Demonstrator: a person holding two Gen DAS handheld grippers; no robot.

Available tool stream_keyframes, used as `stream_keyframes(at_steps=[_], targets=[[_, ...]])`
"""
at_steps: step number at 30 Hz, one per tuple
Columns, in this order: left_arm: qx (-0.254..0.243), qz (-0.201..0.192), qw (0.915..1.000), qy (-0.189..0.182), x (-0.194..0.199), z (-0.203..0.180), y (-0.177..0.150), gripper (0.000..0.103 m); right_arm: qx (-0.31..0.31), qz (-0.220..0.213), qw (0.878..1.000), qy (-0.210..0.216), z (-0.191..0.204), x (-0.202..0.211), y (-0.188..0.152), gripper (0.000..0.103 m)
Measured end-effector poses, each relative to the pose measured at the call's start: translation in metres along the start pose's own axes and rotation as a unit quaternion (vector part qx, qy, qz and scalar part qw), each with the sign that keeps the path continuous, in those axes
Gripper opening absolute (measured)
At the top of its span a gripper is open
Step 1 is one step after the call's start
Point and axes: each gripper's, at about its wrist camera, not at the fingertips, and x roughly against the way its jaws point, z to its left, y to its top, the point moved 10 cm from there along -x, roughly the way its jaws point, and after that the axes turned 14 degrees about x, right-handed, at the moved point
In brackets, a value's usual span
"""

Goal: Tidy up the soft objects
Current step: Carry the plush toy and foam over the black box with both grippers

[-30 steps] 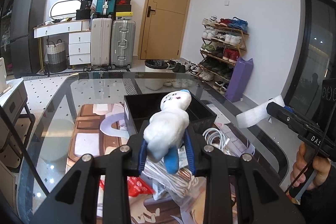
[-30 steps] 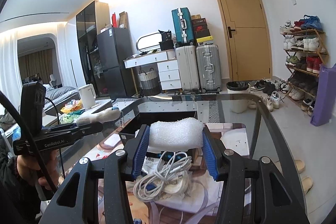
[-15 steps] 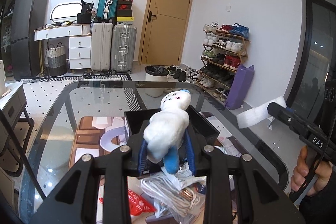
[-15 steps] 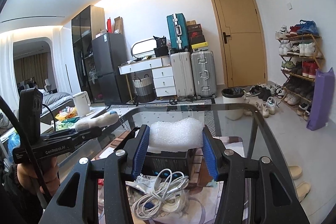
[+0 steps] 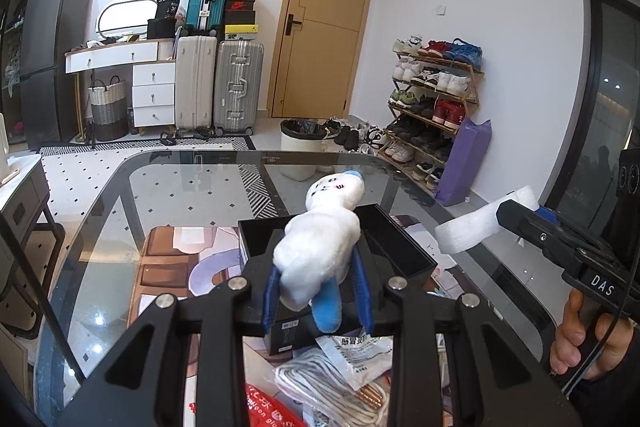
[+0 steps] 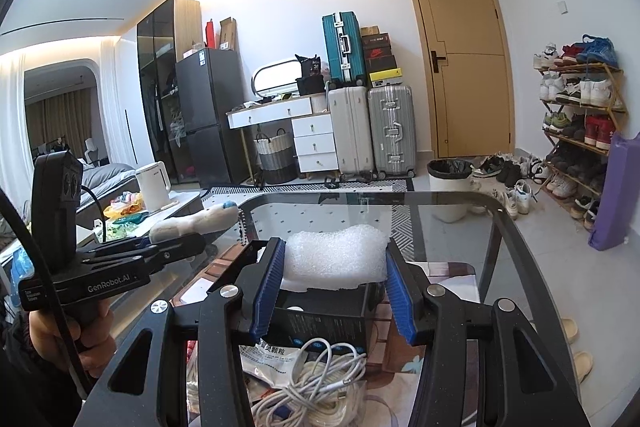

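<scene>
Glass tabletop point(image 5: 168, 187) is carrying the black box point(image 5: 400, 251), open-topped, with clutter nearer me. I'm holding the plush toy point(image 5: 320, 247) clamped in the left gripper point(image 5: 318, 291), its long axis pointing forward over the box mouth. Right gripper point(image 6: 334, 291) is pinching a white foam sheet point(image 6: 336, 259) just above the box's near edge. Both seem equally near; cables point(image 6: 312, 387) are crowding below, open glass lying beyond.

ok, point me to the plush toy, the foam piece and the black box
plush toy point(image 5: 320, 243), left wrist view, on its white body
foam piece point(image 6: 334, 257), right wrist view, middle of its front face
black box point(image 5: 400, 247), left wrist view, on its right inner wall
</scene>
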Motion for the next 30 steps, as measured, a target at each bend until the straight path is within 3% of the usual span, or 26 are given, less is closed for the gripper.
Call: stream_keyframes(at_steps=[18, 30], targets=[[0.027, 0.008, 0.9996, 0.002, -0.016, 0.003, 0.002, 0.030, 0.020, 0.021, 1.000, -0.009, 0.000, -0.049, 0.002, 0.049], [0.016, 0.016, 0.9995, 0.021, -0.034, 0.002, -0.003, 0.030, 0.027, 0.040, 0.999, -0.005, -0.007, -0.077, -0.008, 0.049]])
